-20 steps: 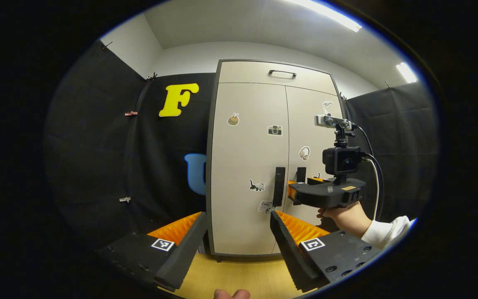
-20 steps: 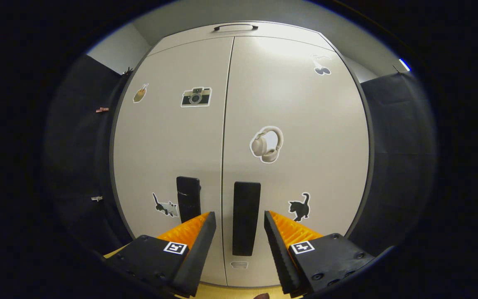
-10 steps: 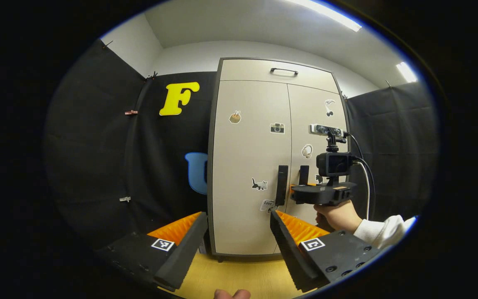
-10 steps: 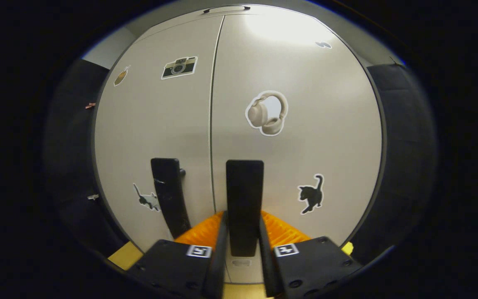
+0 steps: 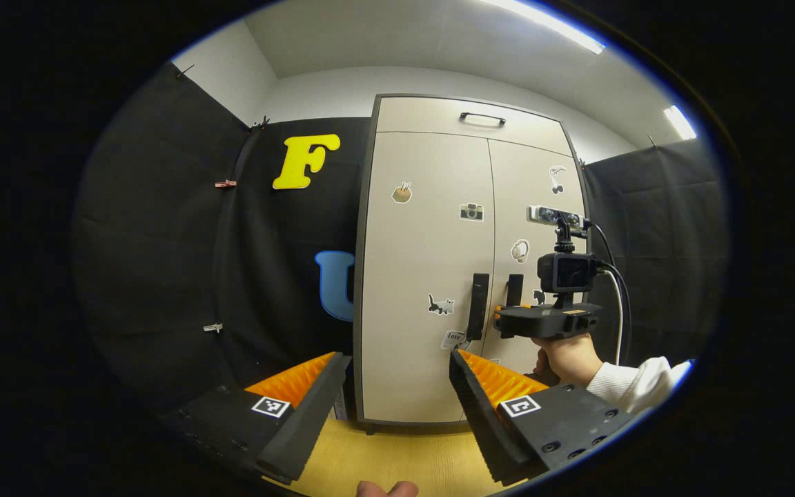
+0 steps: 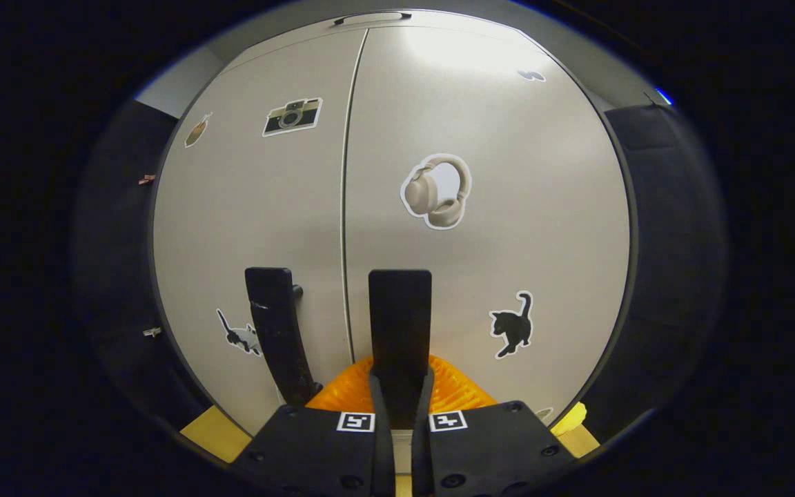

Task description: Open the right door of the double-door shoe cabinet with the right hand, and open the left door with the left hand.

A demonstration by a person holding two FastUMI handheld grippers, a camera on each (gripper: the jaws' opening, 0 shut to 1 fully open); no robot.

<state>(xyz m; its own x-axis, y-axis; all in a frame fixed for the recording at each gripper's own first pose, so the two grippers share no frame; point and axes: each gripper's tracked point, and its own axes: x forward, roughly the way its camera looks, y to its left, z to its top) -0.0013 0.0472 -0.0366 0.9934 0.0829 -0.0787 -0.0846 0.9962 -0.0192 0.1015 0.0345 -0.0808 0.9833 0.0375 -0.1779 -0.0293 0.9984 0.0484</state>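
While right hand-held gripper (image 6: 397,407) clamps right door handle (image 6: 399,317) | left hand-held gripper (image 5: 394,393) apart, well off shoe cabinet (image 5: 425,262) | risk: skewed pull slips handle free

wooden floor (image 5: 397,459), ceiling light strips (image 5: 542,24) overhead.

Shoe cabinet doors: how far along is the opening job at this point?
Early. Neither door is open: the right door and left door sit flush along the centre seam. In hand: the right tool is shut on the right handle, no pull visible. Left: swinging that door out, then the left handle; the left tool is open, short of the cabinet.
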